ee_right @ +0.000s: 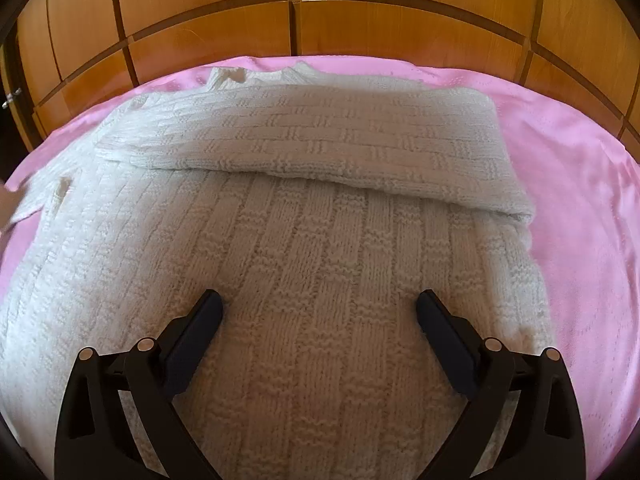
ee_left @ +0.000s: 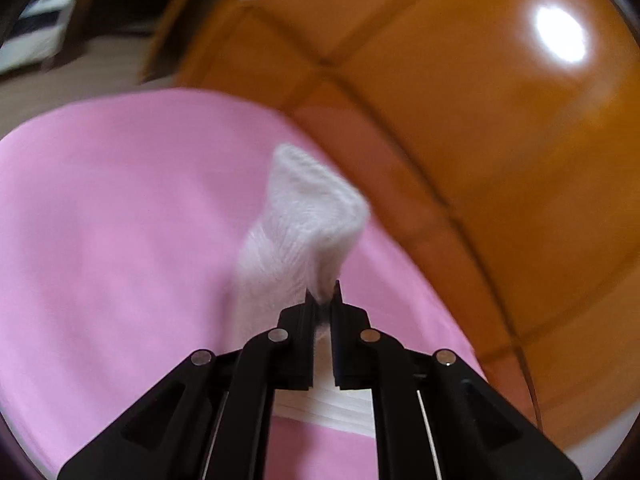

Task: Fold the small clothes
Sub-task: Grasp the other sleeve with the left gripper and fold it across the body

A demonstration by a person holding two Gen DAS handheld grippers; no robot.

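White knit sleeve point(ee_left: 304, 216) hangs pinched in the left tool point(ee_left: 323, 300), cuff pointing away; only the right view shows the sweater point(ee_right: 304, 264) under the wide right tool point(ee_right: 320, 304).

Under my work lies a pink sheet point(ee_right: 580, 184), smooth and slightly glossy, spread across the surface — whether a bed or a worktop I cannot tell. Directly on it rests a cream knitted garment point(ee_right: 304, 248) with a basket-weave pattern, its top part folded over itself. Pink shows around the knit on the left, right and far sides — wooden panelling point(ee_right: 360, 24) stands just beyond the far edge.
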